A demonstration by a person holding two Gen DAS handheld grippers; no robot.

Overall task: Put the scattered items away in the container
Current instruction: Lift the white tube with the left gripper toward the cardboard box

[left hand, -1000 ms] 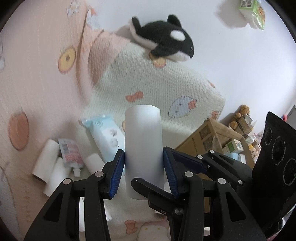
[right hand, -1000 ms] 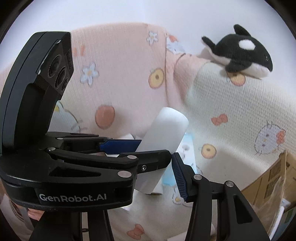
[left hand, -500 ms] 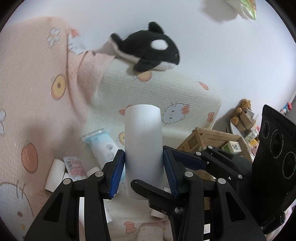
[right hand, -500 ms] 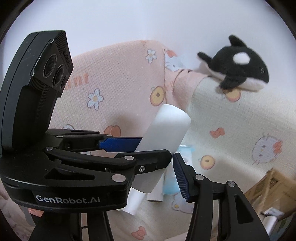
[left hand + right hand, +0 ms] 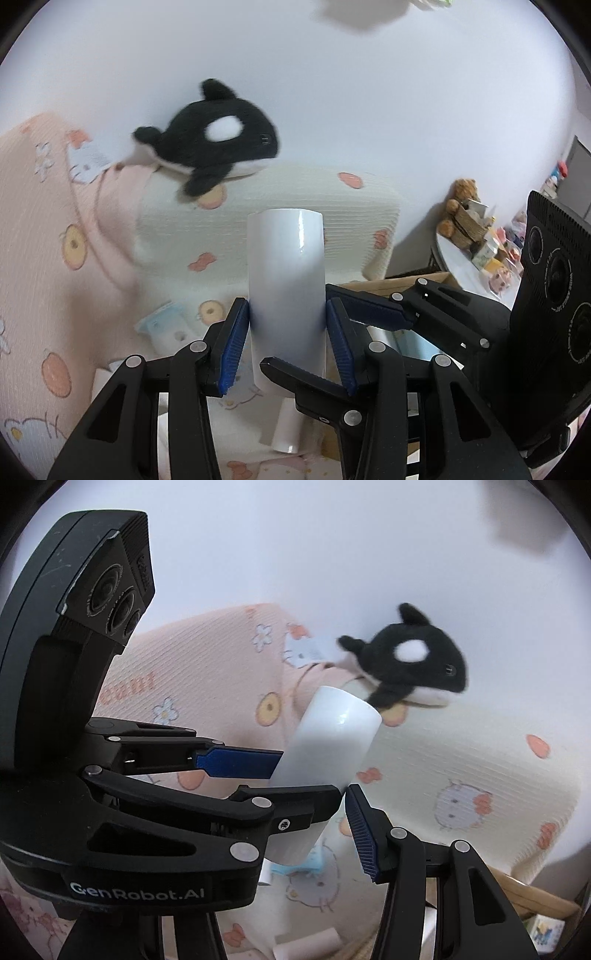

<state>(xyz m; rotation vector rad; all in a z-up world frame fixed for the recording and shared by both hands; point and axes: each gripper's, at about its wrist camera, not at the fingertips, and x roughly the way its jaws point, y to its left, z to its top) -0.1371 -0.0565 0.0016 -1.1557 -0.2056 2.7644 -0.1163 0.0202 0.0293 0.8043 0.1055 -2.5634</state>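
Note:
A white cylindrical roll (image 5: 286, 280) stands upright between the blue pads of my left gripper (image 5: 286, 301), which is shut on it, lifted above the bed. In the right wrist view the same roll (image 5: 332, 738) leans to the right in the left gripper (image 5: 310, 771). My right gripper (image 5: 295, 328) reaches in from the right and straddles the roll's lower part. Its right pad (image 5: 362, 830) stands a slim gap off the roll. The left gripper's body hides its other finger in that view (image 5: 295, 790). The cardboard box (image 5: 417, 280) sits at the right, mostly behind the grippers.
A black and white orca plush (image 5: 214, 147) lies on the pink and cream blanket (image 5: 74, 258) against the white wall. A blue packet (image 5: 162, 325) and small white rolls (image 5: 284, 432) lie on the bed below. A cluttered round table with a teddy bear (image 5: 461, 199) stands at the right.
Both grippers have risen together with the roll. The bed, the packet and the small rolls have sunk in both views, and more wall shows. The left grip on the roll is unchanged.

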